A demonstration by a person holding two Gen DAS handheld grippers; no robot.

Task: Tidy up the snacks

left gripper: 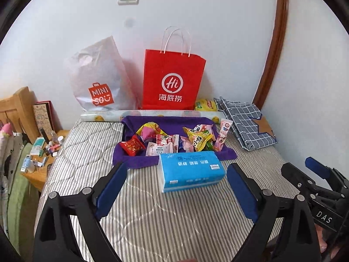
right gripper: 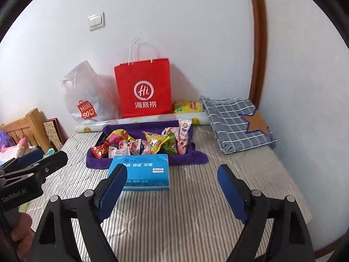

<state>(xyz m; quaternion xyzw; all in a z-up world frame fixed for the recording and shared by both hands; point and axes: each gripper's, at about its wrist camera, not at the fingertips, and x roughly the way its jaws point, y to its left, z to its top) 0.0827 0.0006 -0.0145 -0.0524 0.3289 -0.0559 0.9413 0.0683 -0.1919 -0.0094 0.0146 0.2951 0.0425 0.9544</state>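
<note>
Snacks [left gripper: 174,139] sit piled in a purple cloth-lined tray [left gripper: 135,161] on the striped bed [left gripper: 174,218], toward the wall side. Mix of wrappers: red packet [left gripper: 132,146] at the tray's left front, yellow packs [left gripper: 197,140] right of centre, a pink tube pack [left gripper: 222,134] leaning at the right edge. Blue tissue pack [left gripper: 192,171] lies just in front of the tray, touching its front edge.

Left gripper [left gripper: 176,191]: jaws wide apart, nothing between the pads, hanging over bare bedding short of the tissue pack. Right gripper [right gripper: 172,188]: same, jaws spread, empty; its left finger [right gripper: 113,187] overlaps the tissue pack in the right wrist view, contact not clear.

Behind the tray: red paper bag [left gripper: 172,80] and white Miniso bag [left gripper: 98,78] upright against the wall, a printed roll [left gripper: 104,115] at their base, yellow chip bag [left gripper: 206,104] beside the red bag. Folded checked cloth [left gripper: 246,122] with a star patch at the bed's right corner. Cluttered nightstand [left gripper: 43,152] to the left.
</note>
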